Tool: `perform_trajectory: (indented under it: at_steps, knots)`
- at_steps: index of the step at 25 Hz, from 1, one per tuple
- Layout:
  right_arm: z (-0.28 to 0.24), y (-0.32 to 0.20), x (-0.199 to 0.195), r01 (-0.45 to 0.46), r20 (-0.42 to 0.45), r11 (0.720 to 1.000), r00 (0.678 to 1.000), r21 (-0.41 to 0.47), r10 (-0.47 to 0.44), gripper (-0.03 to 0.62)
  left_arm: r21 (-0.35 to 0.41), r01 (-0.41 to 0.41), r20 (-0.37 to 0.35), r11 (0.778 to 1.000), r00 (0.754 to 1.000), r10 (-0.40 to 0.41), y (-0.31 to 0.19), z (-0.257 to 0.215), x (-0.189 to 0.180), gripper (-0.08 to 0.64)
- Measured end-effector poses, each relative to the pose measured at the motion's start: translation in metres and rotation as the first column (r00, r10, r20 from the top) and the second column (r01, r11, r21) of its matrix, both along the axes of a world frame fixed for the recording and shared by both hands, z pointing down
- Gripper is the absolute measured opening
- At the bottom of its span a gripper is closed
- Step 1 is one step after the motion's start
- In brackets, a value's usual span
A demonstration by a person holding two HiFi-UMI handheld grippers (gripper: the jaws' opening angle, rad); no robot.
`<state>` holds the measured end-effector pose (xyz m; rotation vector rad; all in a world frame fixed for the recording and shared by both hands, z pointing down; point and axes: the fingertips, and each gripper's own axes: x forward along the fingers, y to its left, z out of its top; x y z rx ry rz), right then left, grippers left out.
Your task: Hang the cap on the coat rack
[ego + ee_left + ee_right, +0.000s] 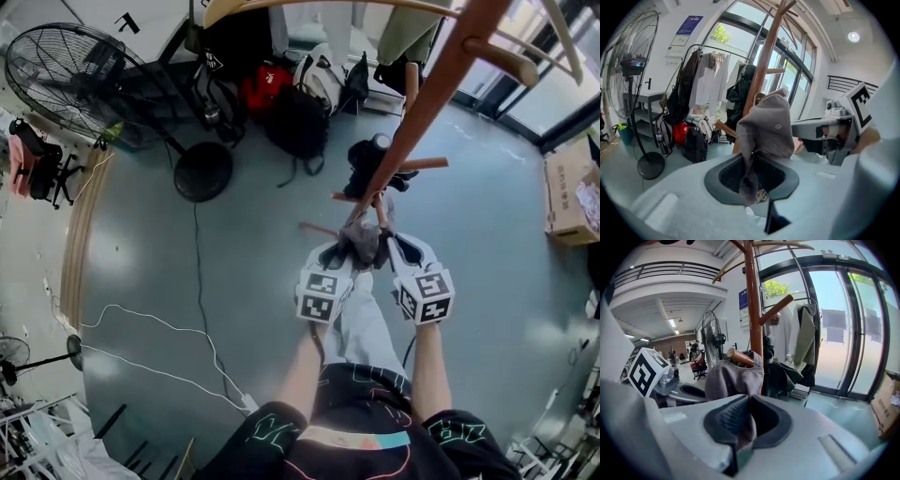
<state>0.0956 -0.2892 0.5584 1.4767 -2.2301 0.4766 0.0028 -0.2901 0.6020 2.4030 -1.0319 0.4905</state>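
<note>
A grey cap point(364, 240) hangs between my two grippers, close to the brown wooden coat rack point(427, 98). My left gripper point(343, 253) is shut on one edge of it; in the left gripper view the cap point(767, 130) rises out of the jaws in front of the rack pole point(765, 70). My right gripper point(391, 247) is shut on the other edge. In the right gripper view the cap point(733, 378) sits just below a short peg point(739, 357) of the rack pole point(752, 301), whose tip shows over the cap's top. Whether cap and peg touch is unclear.
A standing fan point(67, 80) and its round base point(202, 172) stand at the left. Bags point(296, 118) lie behind the rack, a cardboard box point(568, 192) at the right. White cables point(150, 323) cross the floor. A clothes rail point(708, 70) stands by the windows.
</note>
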Motion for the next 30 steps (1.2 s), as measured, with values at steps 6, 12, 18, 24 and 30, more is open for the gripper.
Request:
perform_trajectory:
  at_steps: [6, 12, 18, 24, 30]
  knots:
    - [0.017, -0.019, 0.001, 0.028, 0.019, 0.999, 0.999, -0.032, -0.027, 0.023, -0.024, 0.018, 0.024, 1.000, 1.000, -0.017, -0.011, 0.015, 0.003, 0.072]
    - [0.034, -0.032, -0.005, 0.062, 0.039, 0.996, 0.997, -0.069, -0.059, 0.023, -0.066, 0.044, 0.055, 0.997, 0.998, -0.041, -0.018, 0.032, -0.003, 0.072]
    - [0.053, -0.037, 0.000, 0.040, 0.051, 0.996, 0.998, -0.083, -0.036, 0.025, -0.080, 0.035, 0.048, 0.996, 0.998, -0.031, -0.021, 0.048, 0.005, 0.075]
    - [0.053, -0.042, 0.004, 0.017, 0.040, 0.995, 0.999, -0.095, -0.013, 0.028, -0.115, 0.041, 0.036, 0.993, 0.999, -0.037, -0.024, 0.048, 0.003, 0.129]
    - [0.051, -0.034, 0.015, -0.041, 0.019, 0.993, 0.999, -0.114, 0.043, 0.068, -0.114, 0.050, 0.030, 0.992, 0.998, -0.047, -0.021, 0.040, -0.009, 0.153]
